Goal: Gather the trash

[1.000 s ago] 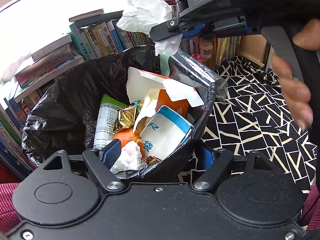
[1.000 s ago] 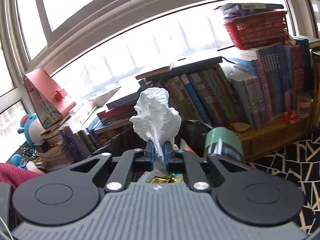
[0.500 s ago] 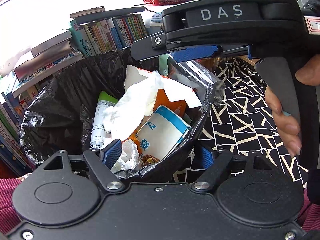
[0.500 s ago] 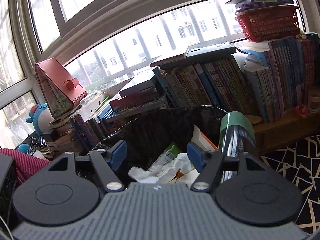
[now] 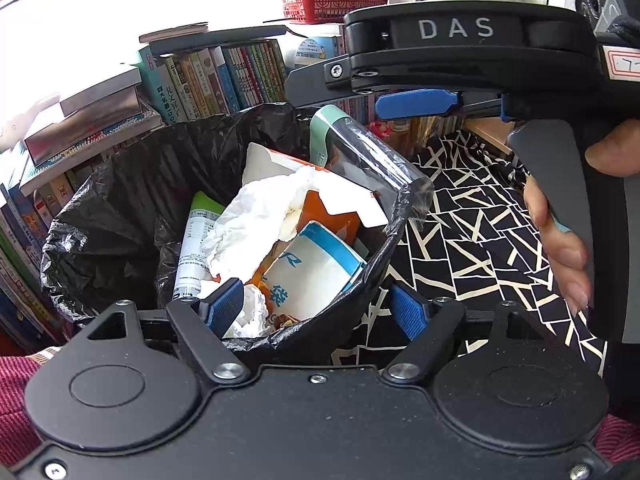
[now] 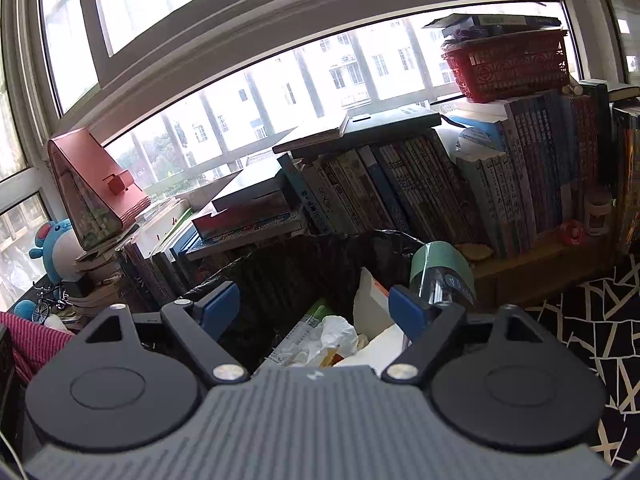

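Note:
A bin lined with a black bag point(image 5: 120, 208) is full of trash. On top lies a crumpled white tissue point(image 5: 256, 216), among an orange carton point(image 5: 320, 208), a white and blue carton point(image 5: 312, 272) and a clear bottle with a green label point(image 5: 352, 148). My left gripper point(image 5: 316, 310) is open, with the bin's near rim between its fingers. My right gripper point(image 5: 400, 100) hovers above the bin's far right side, open and empty, held by a hand point(image 5: 560, 240). The right wrist view looks between the right gripper point(image 6: 312, 310) at the tissue point(image 6: 332, 336) and the bottle point(image 6: 440, 276) below.
Rows of books point(image 6: 400, 192) stand behind the bin under a window. A red basket point(image 6: 508, 64) sits on top of them. A black and white patterned cloth point(image 5: 472, 232) covers the surface right of the bin. A red sleeve point(image 5: 16, 380) shows at the lower left.
My right gripper opened and let go of the white tissue, which fell into the bin onto the other trash. The right gripper then drew back to the right. The left gripper stayed put.

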A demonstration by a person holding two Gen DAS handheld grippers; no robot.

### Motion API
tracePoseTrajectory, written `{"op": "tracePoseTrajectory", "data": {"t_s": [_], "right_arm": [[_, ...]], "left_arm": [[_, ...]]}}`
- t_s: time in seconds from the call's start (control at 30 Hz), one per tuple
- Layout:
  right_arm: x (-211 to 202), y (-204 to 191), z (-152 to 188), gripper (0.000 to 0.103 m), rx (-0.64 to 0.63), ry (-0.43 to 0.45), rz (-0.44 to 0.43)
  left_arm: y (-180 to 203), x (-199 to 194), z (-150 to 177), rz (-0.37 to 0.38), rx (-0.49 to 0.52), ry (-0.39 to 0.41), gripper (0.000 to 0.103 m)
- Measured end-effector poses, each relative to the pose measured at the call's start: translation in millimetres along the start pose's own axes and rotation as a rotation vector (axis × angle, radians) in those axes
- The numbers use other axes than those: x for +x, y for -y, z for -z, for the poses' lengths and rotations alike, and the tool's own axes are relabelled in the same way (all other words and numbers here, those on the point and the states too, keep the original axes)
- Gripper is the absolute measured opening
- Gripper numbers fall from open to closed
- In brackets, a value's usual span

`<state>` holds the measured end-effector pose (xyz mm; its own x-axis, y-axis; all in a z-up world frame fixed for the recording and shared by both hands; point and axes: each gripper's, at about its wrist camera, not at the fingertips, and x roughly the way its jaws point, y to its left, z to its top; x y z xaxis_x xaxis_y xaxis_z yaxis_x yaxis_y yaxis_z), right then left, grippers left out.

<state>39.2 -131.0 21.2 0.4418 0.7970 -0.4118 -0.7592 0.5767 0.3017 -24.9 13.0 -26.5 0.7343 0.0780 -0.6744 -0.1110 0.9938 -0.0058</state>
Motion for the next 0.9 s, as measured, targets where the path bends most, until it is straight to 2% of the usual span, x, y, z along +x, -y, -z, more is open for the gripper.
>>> {"op": "tracePoseTrajectory", "data": {"t_s": [0.17, 0.27, 0.47, 0.7, 0.9], "right_arm": [[-16.8, -4.6, -2.0, 0.096, 0.020, 0.043, 0.044], [-28.0, -7.5, -4.0, 0.103, 0.027, 0.070, 0.074], [-51.9, -10.6, -6.0, 0.103, 0.068, 0.124, 0.126], [-75.2, -8.1, 7.9, 0.103, 0.117, 0.202, 0.184], [-79.1, -3.3, 24.4, 0.103, 0.165, 0.161, 0.251]], "left_arm": [[-3.3, -9.0, -3.5, 0.011, -0.019, 0.019, 0.081], [-5.7, -12.2, -5.8, 0.032, -0.042, 0.010, 0.082], [-11.3, -18.6, -7.9, 0.058, -0.074, 0.006, 0.083], [-16.4, -20.2, -10.5, 0.077, -0.113, -0.009, 0.088], [-17.3, -21.5, -12.2, 0.091, -0.131, -0.012, 0.092]]}}
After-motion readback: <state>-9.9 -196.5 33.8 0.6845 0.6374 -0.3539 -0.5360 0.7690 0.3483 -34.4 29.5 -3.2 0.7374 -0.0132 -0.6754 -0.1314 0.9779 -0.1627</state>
